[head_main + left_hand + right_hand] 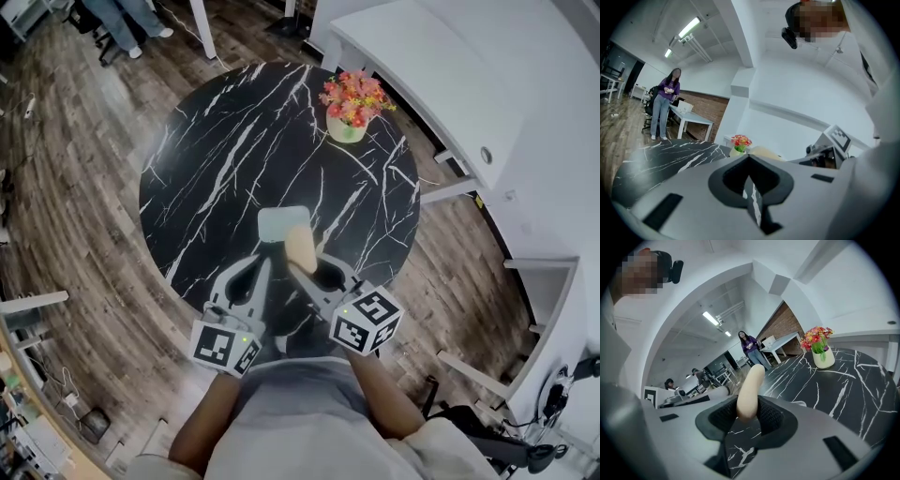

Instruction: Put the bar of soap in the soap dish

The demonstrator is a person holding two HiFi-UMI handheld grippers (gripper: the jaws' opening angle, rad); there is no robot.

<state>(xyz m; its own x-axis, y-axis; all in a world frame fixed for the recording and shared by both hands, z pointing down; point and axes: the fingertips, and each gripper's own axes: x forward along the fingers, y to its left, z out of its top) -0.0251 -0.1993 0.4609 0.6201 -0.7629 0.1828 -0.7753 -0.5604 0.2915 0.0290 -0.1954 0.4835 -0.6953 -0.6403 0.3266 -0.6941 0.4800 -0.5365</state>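
Note:
A tan bar of soap (300,246) is pinched upright between the jaws of my right gripper (305,265), just above the near edge of the pale square soap dish (281,222) on the black marble table (216,159). In the right gripper view the soap (750,387) sticks up from between the ribbed pads (771,418). My left gripper (262,262) hovers beside it on the left, jaws together with nothing in them. In the left gripper view, its jaws (749,187) show only a thin slit between them.
A pot of red and pink flowers (352,105) stands at the table's far right edge. White counters (450,84) line the right side. A person (663,103) stands by a white desk across the wooden floor.

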